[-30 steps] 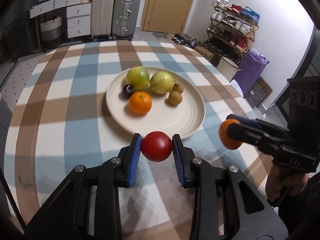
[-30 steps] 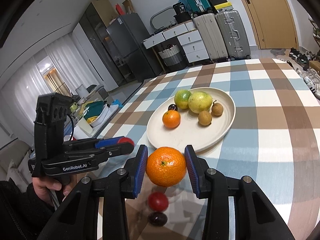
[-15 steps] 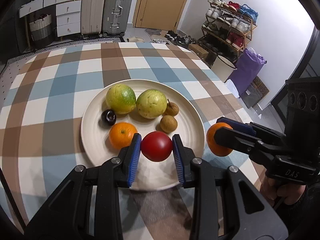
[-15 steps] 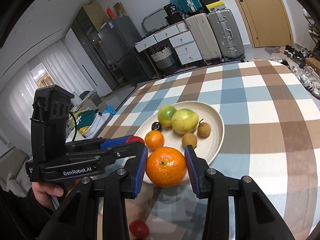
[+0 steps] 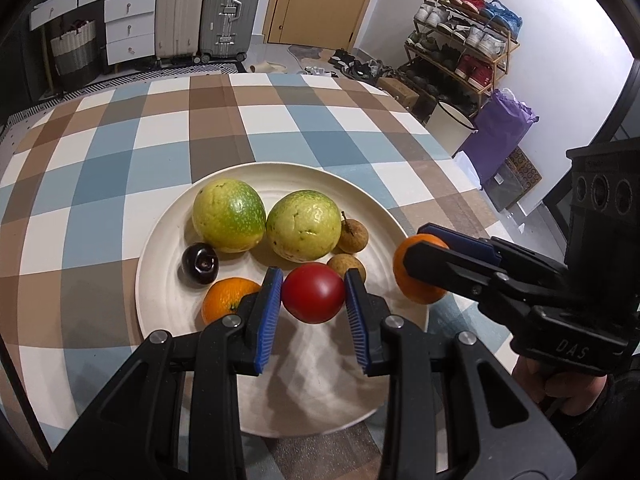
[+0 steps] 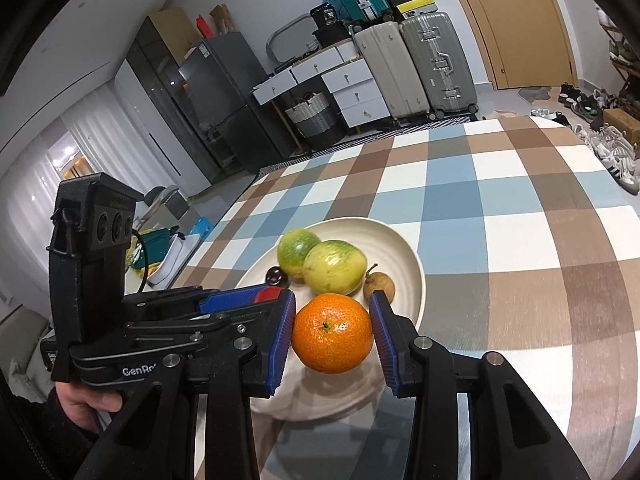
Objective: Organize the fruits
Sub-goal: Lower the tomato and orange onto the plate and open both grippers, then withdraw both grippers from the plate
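Two grippers: each carries one fruit above a cream plate on a checked tablecloth.
Left gripper (image 5: pixel 313 294): its blue pads pinch a red tomato (image 5: pixel 313 292) from both sides, holding it over the near half of the plate (image 5: pixel 168 320).
Right gripper (image 6: pixel 332 334): its jaws clamp an orange mandarin (image 6: pixel 332 334), stem end facing the camera, above the plate's near rim; from the left wrist camera it sits at the plate's right edge.
Hands: part of a hand shows under each gripper body, the left one (image 6: pixel 86 398) at lower left of the right wrist view, the right one (image 5: pixel 560 380) at lower right of the left wrist view.
Plate, near side: a second orange (image 5: pixel 224 300) rests just left of the left gripper's pad, with a dark plum (image 5: pixel 200 263) a little beyond it.
Plate, middle: a small brown longan (image 5: pixel 346 266) lies just behind the tomato; another with a stalk (image 5: pixel 354 234) lies beyond it, touching the right green fruit.
Plate, far side: two large yellow-green fruits (image 5: pixel 229 215) (image 5: pixel 304 230) sit side by side, touching.
Tablecloth (image 5: pixel 280 128): blue, brown and white checks run past the plate to the table's far edge.
Background: suitcases (image 5: pixel 230 8) stand by white drawers (image 5: pixel 128 20) and a wooden door (image 5: pixel 320 0); a shoe rack (image 5: pixel 460 40) and a purple bag (image 5: pixel 504 132) line the right wall.
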`<state>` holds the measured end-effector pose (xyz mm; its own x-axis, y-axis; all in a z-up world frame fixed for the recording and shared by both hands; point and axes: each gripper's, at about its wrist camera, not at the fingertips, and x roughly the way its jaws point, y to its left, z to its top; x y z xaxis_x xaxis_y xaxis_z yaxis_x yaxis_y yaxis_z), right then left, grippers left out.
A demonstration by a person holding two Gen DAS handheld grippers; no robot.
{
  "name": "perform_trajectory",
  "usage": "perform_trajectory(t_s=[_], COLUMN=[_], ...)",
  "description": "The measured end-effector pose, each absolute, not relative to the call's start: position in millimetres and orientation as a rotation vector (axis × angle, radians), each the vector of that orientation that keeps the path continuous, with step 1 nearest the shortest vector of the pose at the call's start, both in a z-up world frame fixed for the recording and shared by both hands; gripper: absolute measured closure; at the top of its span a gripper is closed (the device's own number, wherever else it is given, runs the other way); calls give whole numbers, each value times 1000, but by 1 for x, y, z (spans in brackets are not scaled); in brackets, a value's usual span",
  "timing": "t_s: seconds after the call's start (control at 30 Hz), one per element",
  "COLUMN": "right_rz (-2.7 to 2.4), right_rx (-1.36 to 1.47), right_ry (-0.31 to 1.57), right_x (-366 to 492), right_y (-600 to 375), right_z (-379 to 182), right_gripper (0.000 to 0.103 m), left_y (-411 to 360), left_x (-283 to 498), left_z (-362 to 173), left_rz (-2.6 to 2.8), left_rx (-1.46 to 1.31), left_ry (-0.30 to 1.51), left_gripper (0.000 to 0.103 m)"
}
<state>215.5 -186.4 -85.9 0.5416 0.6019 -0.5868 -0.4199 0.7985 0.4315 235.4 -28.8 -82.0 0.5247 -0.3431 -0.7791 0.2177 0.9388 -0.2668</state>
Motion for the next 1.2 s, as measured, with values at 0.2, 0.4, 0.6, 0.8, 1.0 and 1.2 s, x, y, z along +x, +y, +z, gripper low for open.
perform_trajectory(t_s=[0.2, 0.4, 0.6, 0.8, 1.0, 1.2], right_rz=[593, 567, 566, 557, 565, 569], right_rx=[228, 234, 239, 248, 243, 240], right_ry=[793, 778, 743, 732, 715, 677], right_x=[225, 224, 218, 210, 195, 175], right_y=[-182, -186, -190, -195, -196, -199], right_z=[-91, -91, -83, -77, -67, -53], right_gripper=[64, 59, 54, 54, 54, 52], left_y=[-29, -30, -30, -30, -31, -30], left_x=[243, 242, 235, 220, 201, 178], left_z=[-87, -83, -77, -65, -52, -39], left_rz=[-331, -318, -313, -295, -279, -264], left_rx=[-146, -127, -128, -111, -97, -89], left_ry=[969, 948, 941, 914, 896, 875], left_gripper=[74, 74, 74, 74, 74, 74])
